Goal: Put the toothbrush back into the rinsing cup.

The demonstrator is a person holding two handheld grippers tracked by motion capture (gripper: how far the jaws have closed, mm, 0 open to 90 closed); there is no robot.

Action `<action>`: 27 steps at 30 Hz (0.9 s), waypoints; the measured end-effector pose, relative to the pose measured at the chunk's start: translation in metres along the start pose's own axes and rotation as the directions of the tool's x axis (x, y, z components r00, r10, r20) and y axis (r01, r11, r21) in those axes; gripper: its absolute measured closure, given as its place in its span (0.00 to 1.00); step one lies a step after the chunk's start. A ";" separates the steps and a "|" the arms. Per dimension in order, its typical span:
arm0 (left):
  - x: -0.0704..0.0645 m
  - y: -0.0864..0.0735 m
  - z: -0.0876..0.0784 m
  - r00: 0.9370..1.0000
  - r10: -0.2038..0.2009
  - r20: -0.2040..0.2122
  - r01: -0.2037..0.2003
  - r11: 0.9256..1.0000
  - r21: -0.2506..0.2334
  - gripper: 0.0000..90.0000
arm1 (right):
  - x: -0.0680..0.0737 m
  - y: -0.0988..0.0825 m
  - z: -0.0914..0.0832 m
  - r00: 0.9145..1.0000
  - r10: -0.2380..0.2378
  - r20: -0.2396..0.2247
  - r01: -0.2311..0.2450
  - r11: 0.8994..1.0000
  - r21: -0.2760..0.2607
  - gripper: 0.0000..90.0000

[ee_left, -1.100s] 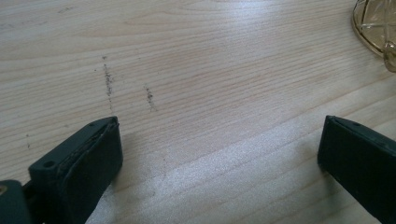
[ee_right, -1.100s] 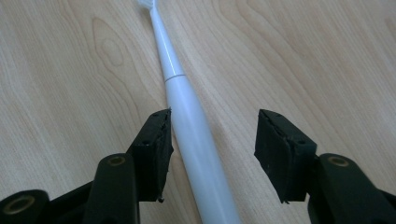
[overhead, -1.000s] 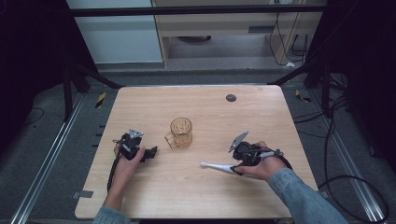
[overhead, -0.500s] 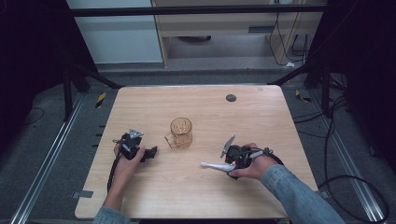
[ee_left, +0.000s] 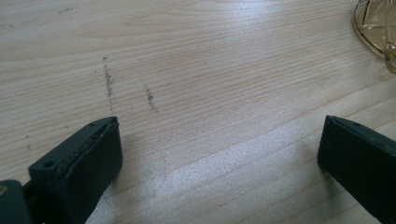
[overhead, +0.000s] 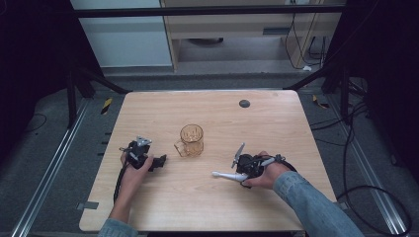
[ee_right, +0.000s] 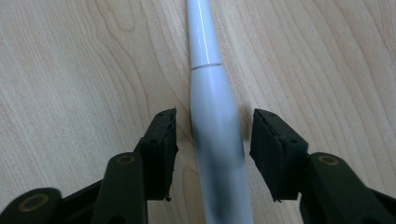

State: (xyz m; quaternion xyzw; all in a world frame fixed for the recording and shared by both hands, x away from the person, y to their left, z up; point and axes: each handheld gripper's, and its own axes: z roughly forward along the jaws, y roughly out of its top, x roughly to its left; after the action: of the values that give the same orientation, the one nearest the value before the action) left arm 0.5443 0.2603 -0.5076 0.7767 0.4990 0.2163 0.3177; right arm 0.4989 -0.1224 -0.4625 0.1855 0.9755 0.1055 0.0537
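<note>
Toothbrush (ee_right: 215, 126) lies flat, pointing away from right gripper (ee_right: 212, 140).

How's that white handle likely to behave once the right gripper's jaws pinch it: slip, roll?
The white handle is round and tapered, lying flat on the table, so it may roll if nudged sideways. Its glossy surface could slide in the right gripper, whose jaws have just been closing around it with gaps either side. It looks rigid, probably light.
</note>
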 end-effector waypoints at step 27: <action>0.000 0.000 0.000 1.000 0.000 0.000 0.000 1.000 -0.002 0.00 | -0.007 0.003 0.003 0.999 -0.019 -0.031 0.020 1.000 0.020 0.74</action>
State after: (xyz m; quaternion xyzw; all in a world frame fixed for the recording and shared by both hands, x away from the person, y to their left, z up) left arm 0.5444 0.2603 -0.5077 0.7765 0.4988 0.2165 0.3184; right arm 0.5065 -0.1220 -0.4642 0.1747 0.9790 0.0979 0.0376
